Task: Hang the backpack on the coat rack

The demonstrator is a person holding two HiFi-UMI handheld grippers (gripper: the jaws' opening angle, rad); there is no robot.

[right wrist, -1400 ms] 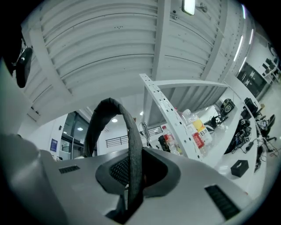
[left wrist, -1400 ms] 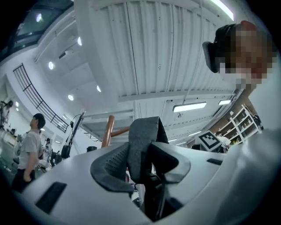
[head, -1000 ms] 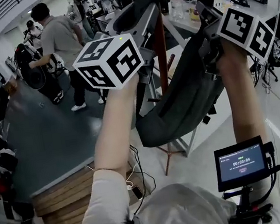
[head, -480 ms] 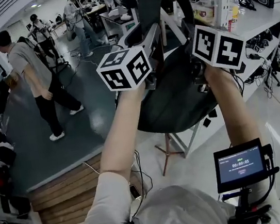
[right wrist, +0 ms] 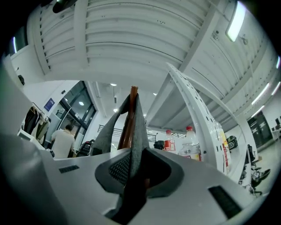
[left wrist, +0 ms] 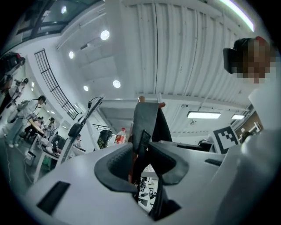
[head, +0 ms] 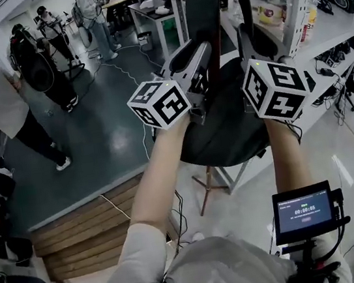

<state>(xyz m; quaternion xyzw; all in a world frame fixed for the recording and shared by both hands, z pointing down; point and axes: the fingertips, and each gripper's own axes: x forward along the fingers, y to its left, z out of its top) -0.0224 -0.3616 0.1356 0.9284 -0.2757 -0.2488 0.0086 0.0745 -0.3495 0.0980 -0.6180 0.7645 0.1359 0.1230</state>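
A dark grey backpack hangs between my two grippers in the head view, its straps running up out of frame. My left gripper is shut on one grey strap, pinched between its pads. My right gripper is shut on the other strap. The coat rack's reddish-brown pole stands right behind the straps, and its top shows above the fabric. The rack's legs stand on the floor below the bag. Where the straps meet the rack's hooks is hidden.
A white metal shelf with bottles stands close on the right. Wooden steps lie at the lower left. Several people move about on the dark floor behind. A small monitor sits at the lower right.
Both grippers have come down and rolled, and the backpack has sunk with them, closer to the pole. The people in the background have walked to the left.
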